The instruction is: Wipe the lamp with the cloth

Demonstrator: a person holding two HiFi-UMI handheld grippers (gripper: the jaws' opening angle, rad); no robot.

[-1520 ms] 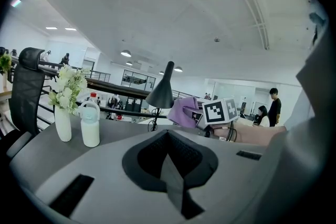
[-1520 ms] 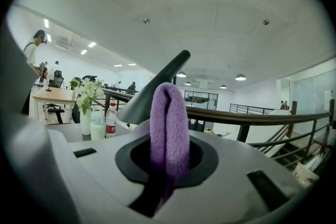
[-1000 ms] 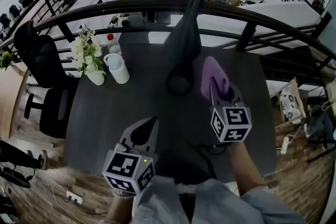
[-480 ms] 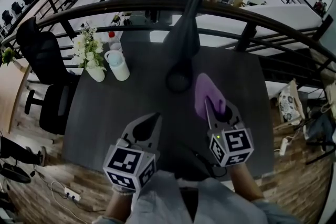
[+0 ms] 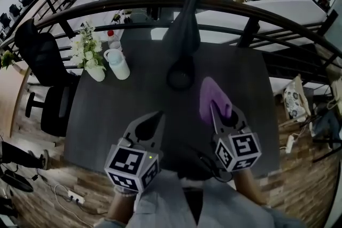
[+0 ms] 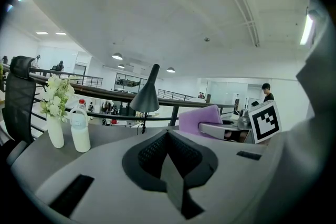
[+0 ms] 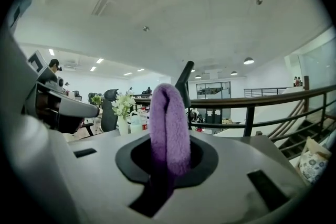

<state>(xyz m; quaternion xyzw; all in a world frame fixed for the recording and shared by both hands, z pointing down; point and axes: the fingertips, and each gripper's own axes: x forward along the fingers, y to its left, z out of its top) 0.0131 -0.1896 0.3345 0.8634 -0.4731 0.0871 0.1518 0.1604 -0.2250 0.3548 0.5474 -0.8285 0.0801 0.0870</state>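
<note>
Head camera first: I see the black lamp (image 5: 180, 76) standing on the dark table (image 5: 112, 109), its base round and its neck rising toward the railing (image 5: 256, 14). The purple cloth (image 5: 212, 96) sits just right of the lamp base and nearer to me, pinched in my right gripper (image 5: 216, 112). My left gripper (image 5: 155, 121) hovers on the near-left side of the lamp, apart from it. Further left of the lamp stand a vase of white flowers (image 5: 90, 59) and a white bottle (image 5: 119, 65).

Left gripper view: my jaws are clenched together with nothing between them. Beyond them the lamp (image 6: 147, 97) stands upright, with the cloth (image 6: 198, 117) to its right and the bottle and vase to its left.

Right gripper view: my jaws are clamped on the folded cloth (image 7: 169, 128), which sticks up between them. The lamp neck (image 7: 184, 81) rises directly behind the cloth; I cannot tell whether they touch.
</note>
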